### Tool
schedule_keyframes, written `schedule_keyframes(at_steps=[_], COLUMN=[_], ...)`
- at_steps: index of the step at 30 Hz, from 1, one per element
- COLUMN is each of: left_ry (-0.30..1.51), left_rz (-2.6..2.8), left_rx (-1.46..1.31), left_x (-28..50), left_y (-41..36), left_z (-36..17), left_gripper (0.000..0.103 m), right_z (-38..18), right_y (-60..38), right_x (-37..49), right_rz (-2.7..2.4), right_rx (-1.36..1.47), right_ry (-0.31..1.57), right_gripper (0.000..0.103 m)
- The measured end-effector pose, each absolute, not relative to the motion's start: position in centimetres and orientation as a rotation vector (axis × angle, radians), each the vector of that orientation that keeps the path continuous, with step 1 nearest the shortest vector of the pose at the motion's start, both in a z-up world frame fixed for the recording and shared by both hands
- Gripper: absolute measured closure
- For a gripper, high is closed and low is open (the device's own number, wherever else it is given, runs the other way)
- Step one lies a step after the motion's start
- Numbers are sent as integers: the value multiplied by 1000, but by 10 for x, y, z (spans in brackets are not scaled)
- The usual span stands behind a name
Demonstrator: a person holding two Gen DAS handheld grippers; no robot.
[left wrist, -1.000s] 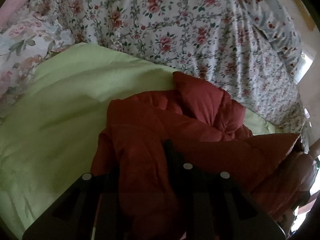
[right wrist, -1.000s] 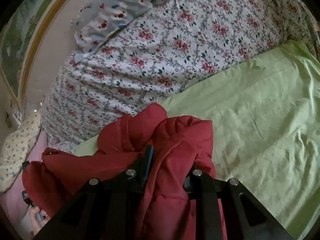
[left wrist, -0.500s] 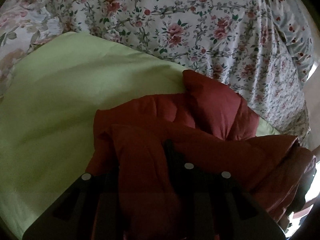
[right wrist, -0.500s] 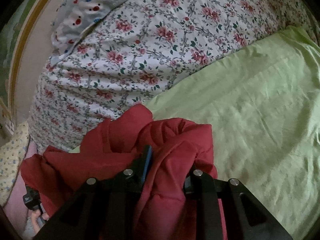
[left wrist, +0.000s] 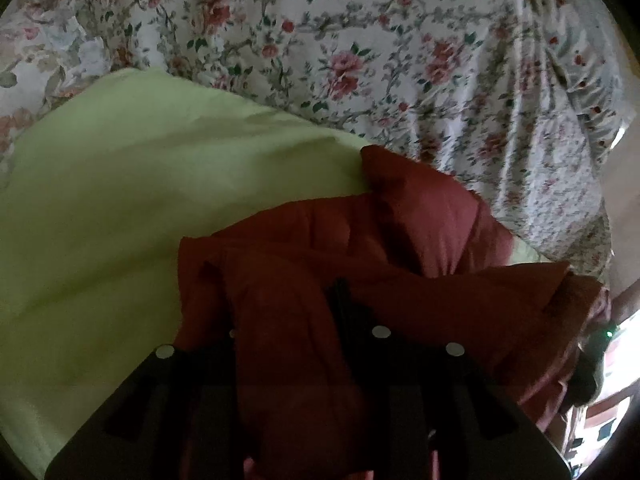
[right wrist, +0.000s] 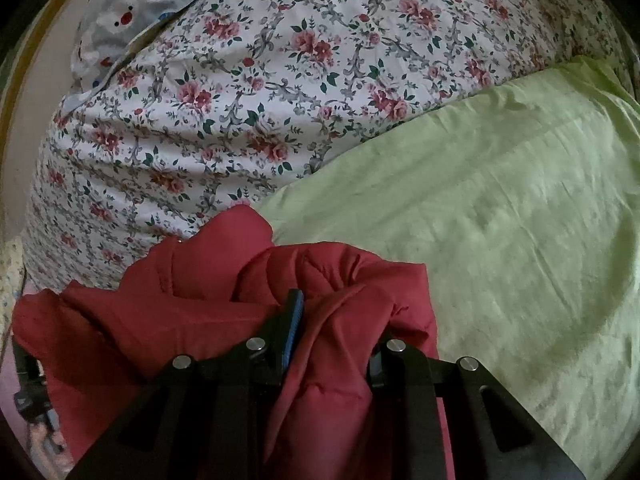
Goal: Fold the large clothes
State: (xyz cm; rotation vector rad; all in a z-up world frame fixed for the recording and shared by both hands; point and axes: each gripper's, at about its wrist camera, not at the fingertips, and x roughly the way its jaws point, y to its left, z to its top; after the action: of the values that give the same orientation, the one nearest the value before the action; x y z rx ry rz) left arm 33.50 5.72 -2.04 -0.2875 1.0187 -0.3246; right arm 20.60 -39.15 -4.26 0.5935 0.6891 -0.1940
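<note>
A red padded jacket (left wrist: pixel 420 240) is bunched up over a light green sheet (left wrist: pixel 140 208) on a bed. My left gripper (left wrist: pixel 286 320) is shut on a thick fold of the jacket, which hides most of both fingers. In the right wrist view my right gripper (right wrist: pixel 336 320) is shut on another bunch of the red jacket (right wrist: pixel 192 280), with fabric bulging between the fingers; the blue pad of the left finger (right wrist: pixel 294 324) shows. The jacket is held up, with the green sheet (right wrist: pixel 500 220) below and to the right.
A floral quilt (left wrist: pixel 400 48) lies heaped behind the jacket and it also shows in the right wrist view (right wrist: pixel 260 100). A grey pillow with red dots (right wrist: pixel 132 12) lies at the far left. The bed edge is near the right in the left wrist view.
Both grippers have moved forward over the bed with the jacket in them; the floral quilt has come closer and the jacket hangs the same in both grips.
</note>
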Motion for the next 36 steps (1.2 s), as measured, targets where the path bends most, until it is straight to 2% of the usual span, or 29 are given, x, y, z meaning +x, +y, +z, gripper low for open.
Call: schedule_keyframes(at_steps=[5,7,9,11,17,25,29,36], left_ry=[978,945,905,844,811,906,913,914], left_rz=[-333,-319,-277,-244,-377,-475,-380,-323], left_rx=[-270,-244,-212,-184,-154,53,117,113], left_x=[314,301,283,263,216,204,224,244], left_y=[70,74,77,81,59,-22,-29,-25], left_z=[1,12,25,39,52,-1,-20,-26], left_gripper=[69,60,45,37,37,36,34,34], right_z=[-42,-42,-43,-43,-44,-42,-33,26], right_y=[-388,-388,-388,-389,-389,-389,-391,-375], right_x=[208,209,211,212,216,216,208,159], right_rz=[-194,-192,-191,-197,-218,-221,-202,-171], right_rx=[576,569,566,569,576,585,619,578], right_ry=[692,695,698,699,700,705,694,567], right_gripper=[82,82,82,82,82,81,73,39])
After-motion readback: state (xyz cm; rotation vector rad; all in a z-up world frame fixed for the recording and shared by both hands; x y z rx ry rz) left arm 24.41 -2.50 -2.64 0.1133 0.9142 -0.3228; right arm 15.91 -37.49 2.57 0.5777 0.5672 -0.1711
